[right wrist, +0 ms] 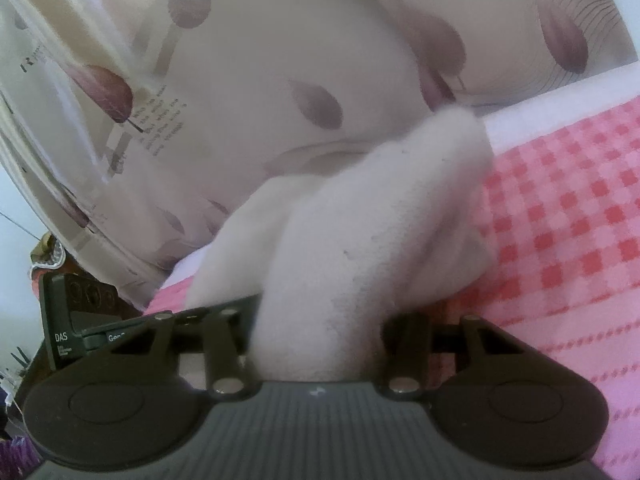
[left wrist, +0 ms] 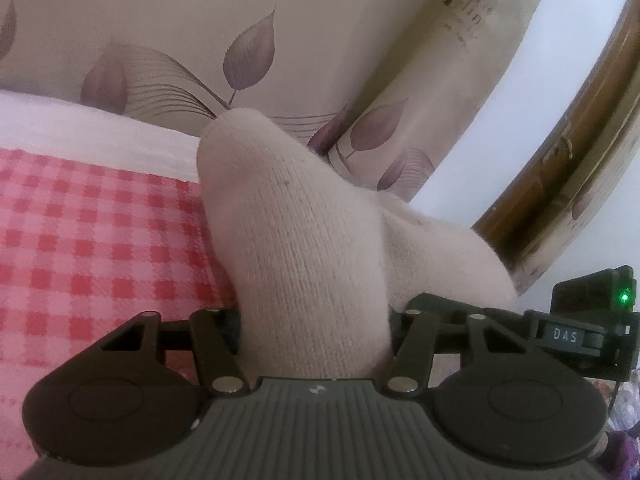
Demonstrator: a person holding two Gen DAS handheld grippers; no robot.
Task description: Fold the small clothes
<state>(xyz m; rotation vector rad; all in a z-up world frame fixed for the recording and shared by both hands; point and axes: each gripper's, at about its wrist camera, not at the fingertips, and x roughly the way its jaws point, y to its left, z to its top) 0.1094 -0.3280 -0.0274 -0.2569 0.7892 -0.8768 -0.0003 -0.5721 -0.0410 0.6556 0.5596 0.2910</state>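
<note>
**Both grippers clamped on a white sock above the checked cloth**

In the left wrist view the checked cloth (left wrist: 92, 240) fills the left side, pink and red squares running up to a plain white band (left wrist: 88, 128) at its far edge. Past that edge hangs a curtain (left wrist: 168, 32) printed with purple leaves. The left gripper (left wrist: 316, 320) sits low in the middle with its jaws closed in on the sock (left wrist: 304, 232); the knit bulges up and forward out of the gap, hiding both fingers, so the pads themselves cannot be seen, yet the fabric is plainly pinched between them. A second fold of the sock spills rightward over the right-hand linkage. Further right a wooden frame (left wrist: 568, 168) borders a bright pane, and at the edge the other gripper's body shows a green light (left wrist: 623, 298).

In the right wrist view the curtain (right wrist: 240, 80) covers the left and the top, with the left gripper's dark body (right wrist: 76, 312) low at the left edge. The right gripper (right wrist: 320, 320) grasps the sock (right wrist: 360, 240) in the same way: cloth packed between its jaws, rising up and right to a blurred tip. To the right lies open checked cloth (right wrist: 560, 240), bare out to its white band (right wrist: 560, 96).
</note>
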